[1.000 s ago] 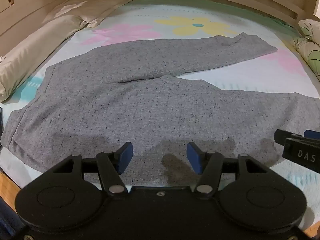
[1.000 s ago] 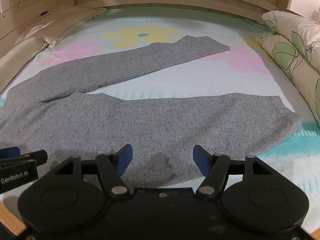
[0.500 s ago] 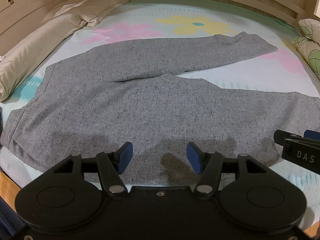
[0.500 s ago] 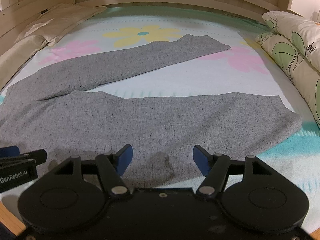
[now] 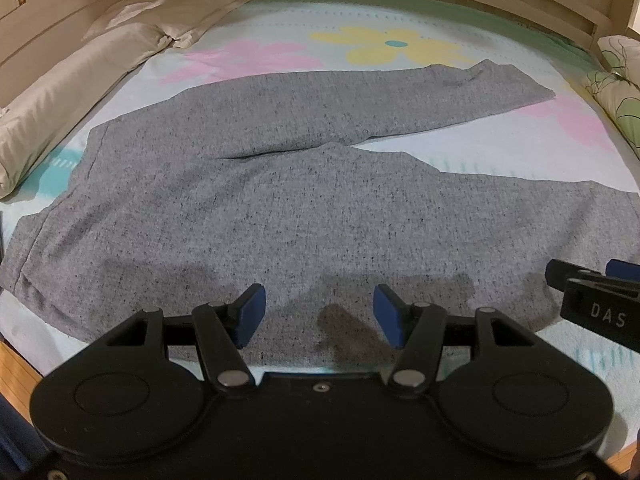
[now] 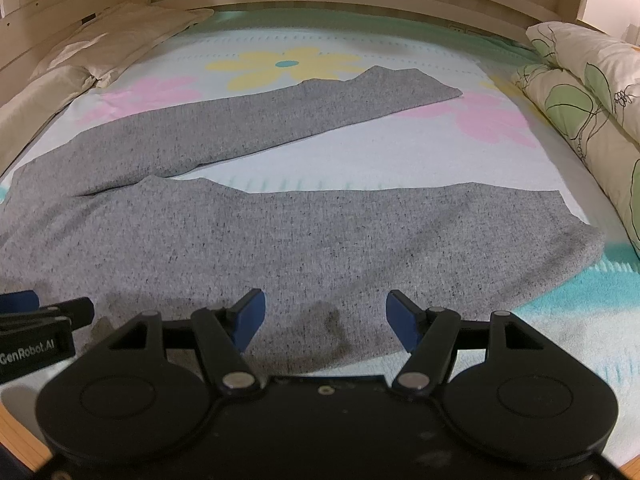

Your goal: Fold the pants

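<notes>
Left wrist: pants (image 5: 280, 208) lie lengthwise left-right, legs rightward; both grippers' fingers (image 5: 250, 312) apart.

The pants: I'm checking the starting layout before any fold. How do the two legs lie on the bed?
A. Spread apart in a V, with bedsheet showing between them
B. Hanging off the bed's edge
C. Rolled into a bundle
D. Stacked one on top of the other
A: the grey pants lie flat with the far leg angled away from the near one, and a wedge of bedsheet shows between them.
</notes>
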`<state>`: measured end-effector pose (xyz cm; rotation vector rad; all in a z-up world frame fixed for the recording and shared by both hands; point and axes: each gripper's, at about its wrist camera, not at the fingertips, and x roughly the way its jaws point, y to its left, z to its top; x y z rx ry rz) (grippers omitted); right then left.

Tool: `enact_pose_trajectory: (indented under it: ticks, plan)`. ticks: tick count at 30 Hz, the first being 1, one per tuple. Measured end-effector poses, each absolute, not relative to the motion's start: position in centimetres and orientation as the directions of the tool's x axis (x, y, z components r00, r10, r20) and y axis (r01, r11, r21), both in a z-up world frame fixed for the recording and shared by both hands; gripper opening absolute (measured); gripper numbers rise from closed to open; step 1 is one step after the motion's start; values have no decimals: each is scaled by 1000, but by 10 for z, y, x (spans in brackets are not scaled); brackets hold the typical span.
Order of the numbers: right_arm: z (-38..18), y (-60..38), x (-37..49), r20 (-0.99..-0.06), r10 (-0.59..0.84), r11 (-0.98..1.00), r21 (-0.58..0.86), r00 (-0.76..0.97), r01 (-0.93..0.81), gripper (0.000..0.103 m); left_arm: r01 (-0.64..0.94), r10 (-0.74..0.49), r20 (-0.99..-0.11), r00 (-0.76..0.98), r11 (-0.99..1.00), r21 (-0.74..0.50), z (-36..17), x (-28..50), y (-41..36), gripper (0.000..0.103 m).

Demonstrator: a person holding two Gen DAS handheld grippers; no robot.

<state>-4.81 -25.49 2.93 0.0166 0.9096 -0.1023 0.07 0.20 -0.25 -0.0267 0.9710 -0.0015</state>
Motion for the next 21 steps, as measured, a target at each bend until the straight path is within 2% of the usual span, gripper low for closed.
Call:
enact_pose_trajectory:
  ticks: [10,16,18,21]
  plan:
    - [25,-260,-52,-794,-94,995,-49,601,91,70,6,-16,-850,526,1000,-16,-15,2,-4,63]
    - [19,-294,-63,-809,-120,986,-31,576,162,65,63,13,-873,487,997,49,-28,1,-11,62]
    - [18,-310,-70,-802,-142,977,-20,580,211,65,75,-22,-865,502,997,18,-31,0,-12,62]
    - [14,-333,-79,-803,-167,965,-16,571,261,64,61,33,-853,521,995,76,-32,-2,-14,62]
